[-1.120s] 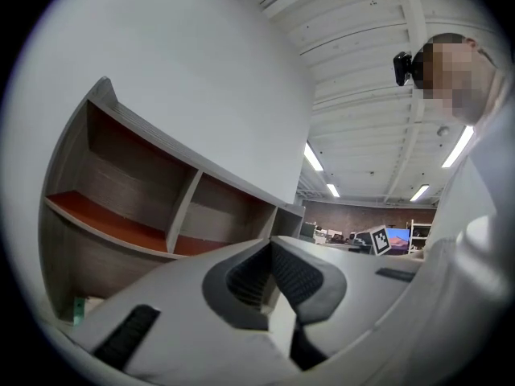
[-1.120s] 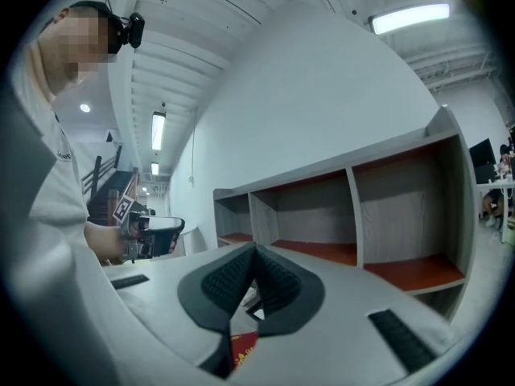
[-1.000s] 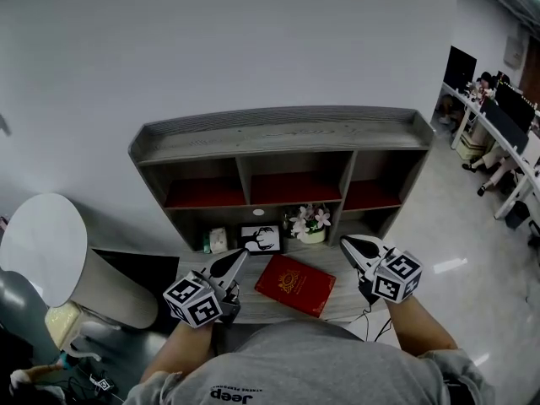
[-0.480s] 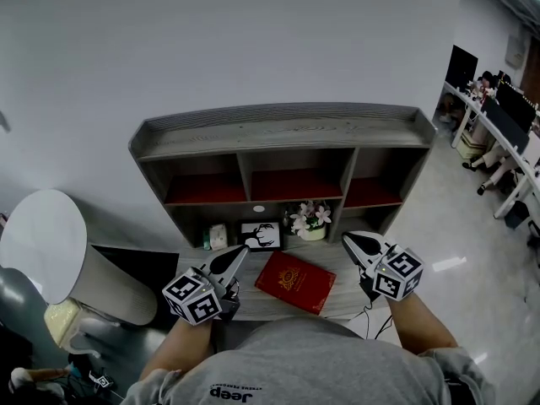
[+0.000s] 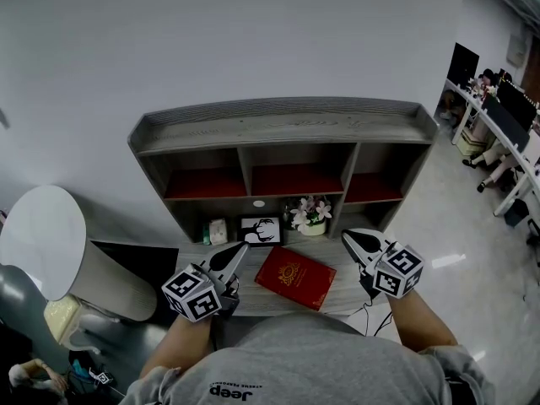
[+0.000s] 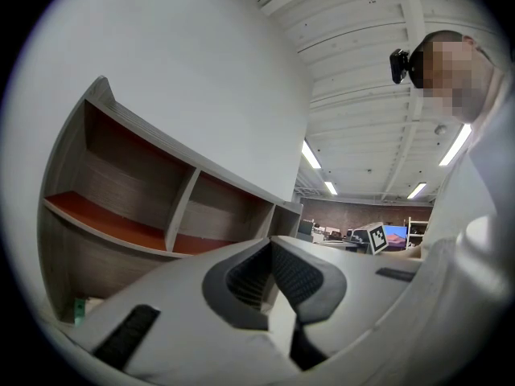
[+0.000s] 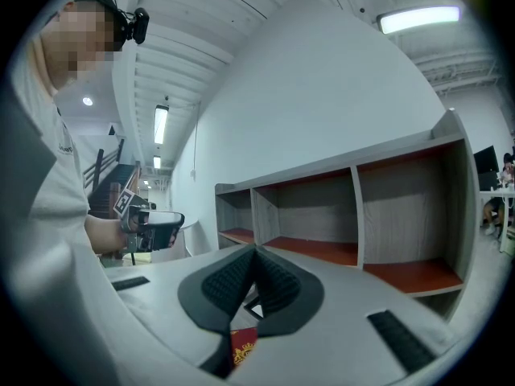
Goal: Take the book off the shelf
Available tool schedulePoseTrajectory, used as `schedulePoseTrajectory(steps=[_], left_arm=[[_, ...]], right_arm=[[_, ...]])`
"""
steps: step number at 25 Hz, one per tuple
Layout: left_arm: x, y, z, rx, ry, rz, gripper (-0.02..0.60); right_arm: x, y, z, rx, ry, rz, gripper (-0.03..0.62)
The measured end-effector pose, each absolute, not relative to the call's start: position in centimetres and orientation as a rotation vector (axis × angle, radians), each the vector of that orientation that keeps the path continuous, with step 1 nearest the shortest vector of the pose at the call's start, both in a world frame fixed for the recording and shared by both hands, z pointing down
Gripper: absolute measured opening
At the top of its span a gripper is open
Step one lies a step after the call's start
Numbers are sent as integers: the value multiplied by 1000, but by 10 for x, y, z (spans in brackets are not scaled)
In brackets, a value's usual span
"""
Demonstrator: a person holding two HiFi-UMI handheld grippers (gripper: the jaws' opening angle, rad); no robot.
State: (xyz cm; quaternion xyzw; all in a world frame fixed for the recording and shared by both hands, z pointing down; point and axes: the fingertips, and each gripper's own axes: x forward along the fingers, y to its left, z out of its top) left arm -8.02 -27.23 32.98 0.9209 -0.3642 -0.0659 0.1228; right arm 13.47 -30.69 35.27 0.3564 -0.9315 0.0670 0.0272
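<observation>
The red book (image 5: pixel 295 278) with a gold emblem lies flat on the desk (image 5: pixel 253 298), in front of the grey shelf unit (image 5: pixel 278 129) with red boards. My left gripper (image 5: pixel 240 251) hovers just left of the book, shut and holding nothing. My right gripper (image 5: pixel 349 238) hovers to the book's right, also shut and holding nothing. In the left gripper view the pads (image 6: pixel 299 276) meet at the tip, with the shelf (image 6: pixel 121 207) beyond. The right gripper view has the pads (image 7: pixel 221 284) closed and a strip of the book (image 7: pixel 244 346) below them.
Under the shelf stand a flower pot (image 5: pixel 310 218), a framed deer picture (image 5: pixel 260 231) and a small pale item (image 5: pixel 218 231). A white round chair back (image 5: pixel 42 241) stands at the left. Office desks with people (image 5: pixel 498 116) are far right.
The head view has tipped slightly, so the shelf sits a little higher. Both grippers have stayed shut and nearly in place, and the book has not moved.
</observation>
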Motion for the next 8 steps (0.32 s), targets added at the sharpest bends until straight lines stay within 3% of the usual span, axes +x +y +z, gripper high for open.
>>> schedulePoseTrajectory(steps=[8], left_arm=[[-78,-269,331,2686,-1054,-182,12]], right_arm=[[134,-303,353,1091,-2880,206,5]])
